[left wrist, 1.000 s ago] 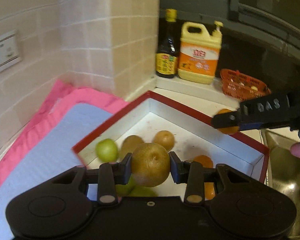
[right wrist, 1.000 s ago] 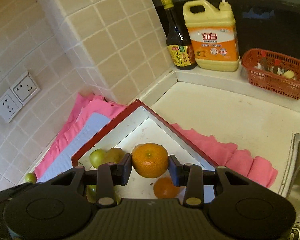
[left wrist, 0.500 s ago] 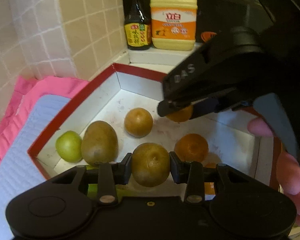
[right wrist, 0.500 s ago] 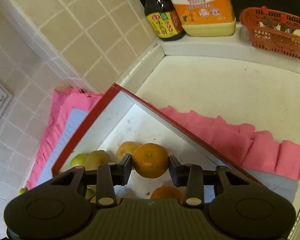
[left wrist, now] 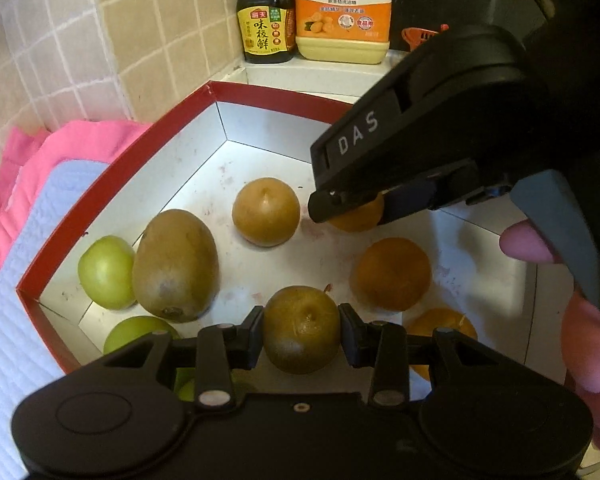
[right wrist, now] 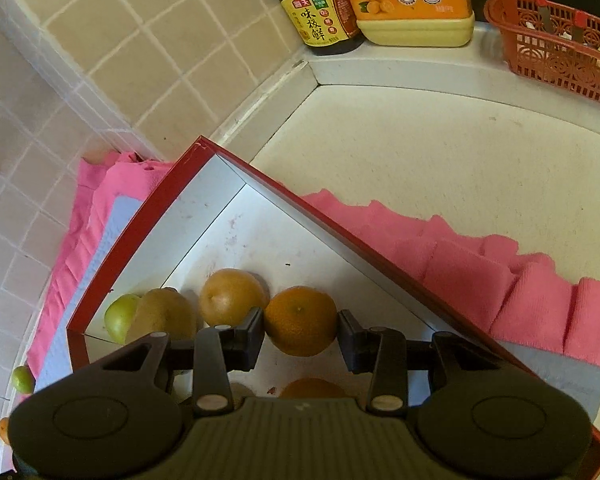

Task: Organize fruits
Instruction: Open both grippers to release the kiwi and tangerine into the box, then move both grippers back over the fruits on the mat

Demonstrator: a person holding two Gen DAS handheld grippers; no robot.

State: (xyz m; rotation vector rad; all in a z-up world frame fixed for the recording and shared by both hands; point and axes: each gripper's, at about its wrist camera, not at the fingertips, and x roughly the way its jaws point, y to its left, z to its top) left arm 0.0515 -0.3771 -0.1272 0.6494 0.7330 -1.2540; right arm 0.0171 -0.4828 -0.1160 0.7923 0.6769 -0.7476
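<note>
1. We find the left gripper (left wrist: 302, 330) closed on a brown kiwi (left wrist: 302, 328), one pad on each flank, low over the white floor of the red-rimmed box (left wrist: 112, 172). We judge it is held there for setting down among the fruit.
2. The right gripper (right wrist: 300, 326) clamps an orange (right wrist: 300, 320) over the same box (right wrist: 284, 188). In the left view that orange (left wrist: 358, 216) shows only as a sliver under the gripper's black body, at 1 o'clock from the kiwi.
3. Fruit lies sorted by kind, in our judgement: a green fruit (left wrist: 106, 272) and a large kiwi (left wrist: 176, 266) at 9 to 10 o'clock, a round brown fruit (left wrist: 266, 212) at 12, a loose orange (left wrist: 392, 274) at 2.
4. A second green fruit (left wrist: 134, 334) and another orange (left wrist: 440, 328) are partly hidden behind the left gripper.
5. We cannot tell whether either held fruit touches the floor.
6. A small green fruit (right wrist: 22, 378) lies outside the box at the right view's 9 o'clock edge, still to be collected.
</note>
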